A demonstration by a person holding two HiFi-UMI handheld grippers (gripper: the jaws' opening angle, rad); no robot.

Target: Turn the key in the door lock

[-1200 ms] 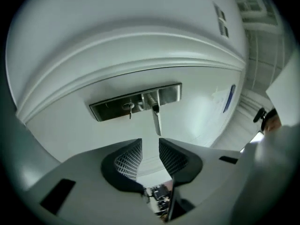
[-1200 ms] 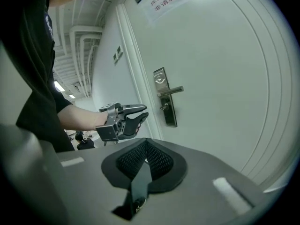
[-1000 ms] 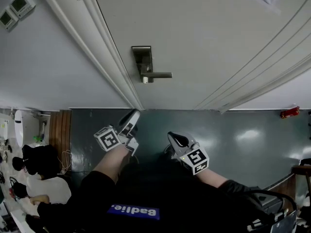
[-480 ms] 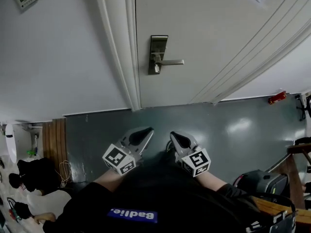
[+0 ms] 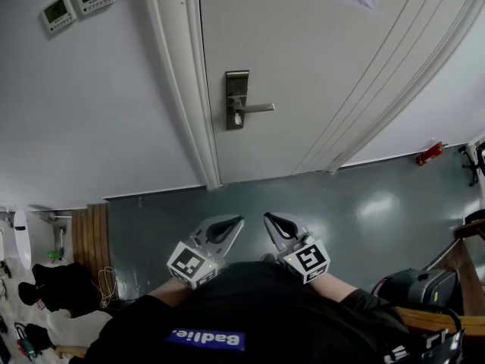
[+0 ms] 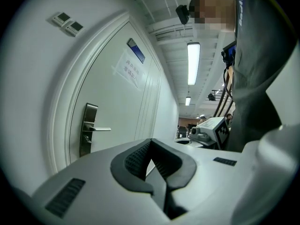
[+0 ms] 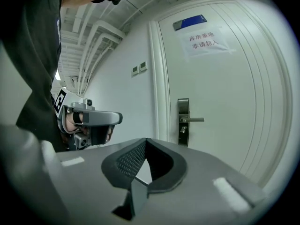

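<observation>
The white door [image 5: 318, 67] carries a steel lock plate [image 5: 237, 99] with a lever handle [image 5: 256, 108] pointing right. A small key [image 5: 237, 118] hangs in the plate below the lever; it also shows in the right gripper view as the key [image 7: 182, 131]. Both grippers are held low in front of the person's body, well short of the door. My left gripper [image 5: 236, 222] is shut and empty, as its own view shows [image 6: 151, 146]. My right gripper [image 5: 270, 220] is beside it, pads together with nothing between them [image 7: 145, 146].
The white door frame [image 5: 186, 89] runs left of the lock, with two wall control panels [image 5: 76, 2] further left. A paper notice [image 7: 204, 43] is stuck high on the door. A red object [image 5: 428, 155] lies on the grey floor at the right, and a wooden strip [image 5: 89, 233] at the left.
Both grippers have lifted and come side by side. The left one has rolled upright and its jaws have closed. The head view has swung so the lock sits higher and more central.
</observation>
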